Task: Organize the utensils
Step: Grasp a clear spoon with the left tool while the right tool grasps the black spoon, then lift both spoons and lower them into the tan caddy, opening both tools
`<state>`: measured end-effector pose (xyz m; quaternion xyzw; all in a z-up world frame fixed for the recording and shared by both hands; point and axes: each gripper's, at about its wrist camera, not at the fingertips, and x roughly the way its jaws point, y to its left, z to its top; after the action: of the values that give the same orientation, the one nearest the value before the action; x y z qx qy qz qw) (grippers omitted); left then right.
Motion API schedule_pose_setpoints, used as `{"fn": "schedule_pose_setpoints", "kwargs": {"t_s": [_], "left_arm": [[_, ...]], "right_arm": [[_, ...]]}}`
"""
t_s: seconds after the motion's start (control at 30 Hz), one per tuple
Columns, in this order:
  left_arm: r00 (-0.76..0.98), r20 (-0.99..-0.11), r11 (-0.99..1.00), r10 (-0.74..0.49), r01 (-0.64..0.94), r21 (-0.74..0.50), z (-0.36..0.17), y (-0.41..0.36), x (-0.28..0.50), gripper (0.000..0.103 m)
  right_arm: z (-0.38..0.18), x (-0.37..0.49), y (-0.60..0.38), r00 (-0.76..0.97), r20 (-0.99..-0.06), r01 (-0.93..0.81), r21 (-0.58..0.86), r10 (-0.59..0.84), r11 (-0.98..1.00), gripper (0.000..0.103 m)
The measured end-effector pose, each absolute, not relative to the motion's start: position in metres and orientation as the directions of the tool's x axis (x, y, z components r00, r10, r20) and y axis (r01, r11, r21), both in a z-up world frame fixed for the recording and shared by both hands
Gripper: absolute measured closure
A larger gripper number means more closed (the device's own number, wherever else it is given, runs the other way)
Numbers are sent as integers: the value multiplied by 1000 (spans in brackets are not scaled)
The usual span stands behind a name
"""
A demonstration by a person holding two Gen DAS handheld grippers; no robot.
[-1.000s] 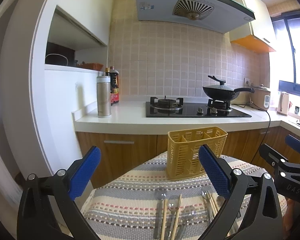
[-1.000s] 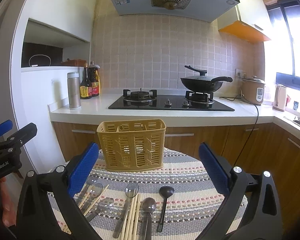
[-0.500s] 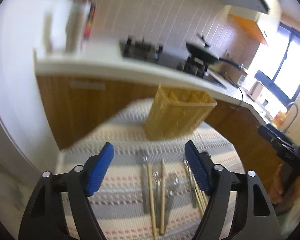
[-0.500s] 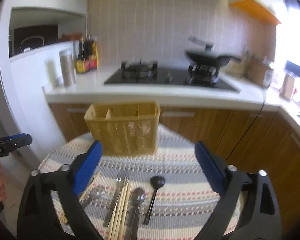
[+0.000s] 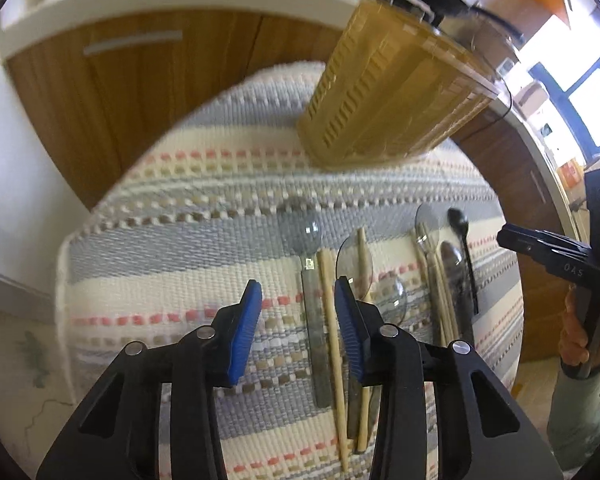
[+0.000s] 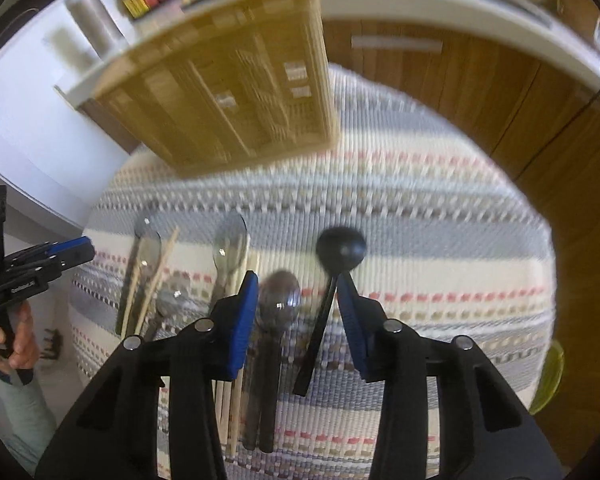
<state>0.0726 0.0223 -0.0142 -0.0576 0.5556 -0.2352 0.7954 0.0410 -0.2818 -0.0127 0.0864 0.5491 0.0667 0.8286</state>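
So the round table with the striped cloth (image 6: 440,240) fills most of what I see, and the yellow caddy (image 6: 236,92) stands at its far side with nothing in it that I can make out, though everything's a bit smeary. The utensils lie in a row on the near side, handles toward me, well short of the caddy.

My right gripper (image 6: 296,308) is parted, hanging over the black ladle (image 6: 332,276) with the handle just inside its right finger and a dark metal spoon (image 6: 278,304) also between the fingers. My left gripper (image 5: 298,306) is parted too, with a flat-handled spoon (image 5: 310,292) and a chopstick (image 5: 330,316) showing between its fingers.

Honest take: neither hand is lined up on a single item. I'd shift the right one over so only the ladle handle sits between the pads, come down until I'm near the cloth, then squeeze mid-handle. Same deal on the left, otherwise I'll probably pinch spoon and chopstick together and drag the neighbours along.
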Motion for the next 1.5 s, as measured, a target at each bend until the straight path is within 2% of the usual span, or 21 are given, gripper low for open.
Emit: {"fn": "schedule_pose_setpoints", "kwargs": {"t_s": [0.1, 0.27, 0.43, 0.57, 0.63, 0.77, 0.83, 0.9, 1.03, 1.1, 1.3, 1.5], "left_arm": [[218, -865, 870, -452, 324, -373, -26, 14, 80, 69], [183, -894, 882, -408, 333, -334, -38, -3, 93, 70], [166, -909, 885, -381, 350, -307, -42, -11, 100, 72], [155, -922, 888, -355, 362, -282, -42, -17, 102, 72], [151, -931, 892, -331, 372, -256, -41, -23, 103, 72], [157, -950, 899, -268, 395, -188, -40, -36, 106, 73], [165, -954, 901, -252, 400, -169, -40, -40, 107, 78], [155, -949, 897, -274, 398, -194, -41, -40, 108, 91], [179, -941, 898, -288, 391, -201, -40, -40, 104, 95], [209, -929, 898, -305, 388, -207, -33, -36, 100, 102], [322, -867, 890, -381, 383, -249, 5, -13, 81, 103], [466, -737, 856, -490, 417, -306, 64, 1, 60, 103]], "right_arm": [[-30, 52, -285, 323, -922, -3, 223, 212, 975, 66], [-47, 68, -287, 258, -945, 29, 216, 201, 976, 69], [-59, 75, -281, 226, -960, 33, 177, 165, 984, 81], [-65, 77, -272, 211, -969, 16, 132, 126, 991, 85], [-70, 77, -263, 195, -974, 3, 119, 116, 993, 94], [-72, 73, -253, 198, -977, -34, 78, 83, 996, 97], [-73, 71, -252, 206, -975, -46, 76, 84, 996, 98], [-74, 69, -254, 215, -972, -45, 86, 94, 995, 98], [-59, 52, -263, 250, -963, -47, 89, 99, 995, 98], [-52, 44, -270, 277, -954, -46, 106, 115, 993, 98], [-10, 15, -284, 410, -897, -86, 144, 167, 986, 98], [54, -7, -284, 595, -773, -155, 157, 219, 975, 98]]}}
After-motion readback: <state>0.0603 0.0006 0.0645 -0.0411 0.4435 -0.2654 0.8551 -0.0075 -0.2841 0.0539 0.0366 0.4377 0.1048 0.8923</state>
